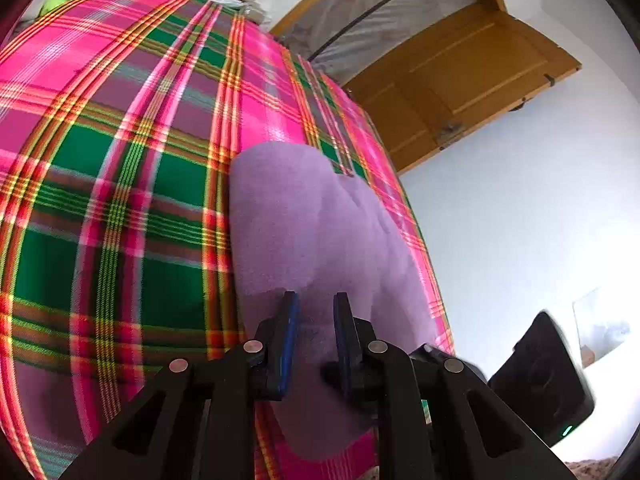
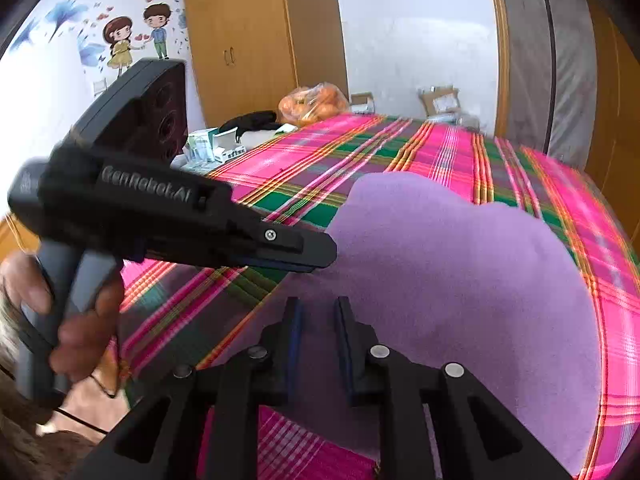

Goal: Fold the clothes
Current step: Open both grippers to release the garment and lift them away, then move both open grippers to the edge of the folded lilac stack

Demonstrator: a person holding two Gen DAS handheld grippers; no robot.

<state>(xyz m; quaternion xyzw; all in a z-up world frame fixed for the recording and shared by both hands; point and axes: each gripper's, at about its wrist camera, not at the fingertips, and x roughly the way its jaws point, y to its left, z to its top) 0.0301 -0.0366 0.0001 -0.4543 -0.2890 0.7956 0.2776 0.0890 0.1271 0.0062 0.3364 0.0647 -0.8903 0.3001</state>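
A purple fleece garment [image 1: 312,220] [image 2: 460,272] lies spread on a bed with a pink and green plaid cover [image 1: 120,160] [image 2: 400,144]. My left gripper [image 1: 316,308] hovers low over the garment's near part, its blue-padded fingers a small gap apart with nothing pinched between them. In the right wrist view the left gripper [image 2: 320,254] shows from the side, its tip at the garment's left edge, held by a hand [image 2: 80,320]. My right gripper [image 2: 318,312] is open just above the garment's near edge. Its black body [image 1: 540,384] shows at the lower right of the left wrist view.
A bag of oranges [image 2: 312,104], cardboard boxes [image 2: 440,100], white packets [image 2: 212,146] and a black item [image 2: 252,120] sit along the bed's far edge. Behind them stands a wooden wardrobe [image 2: 240,40]. A wooden door [image 1: 460,80] is to the right of the bed.
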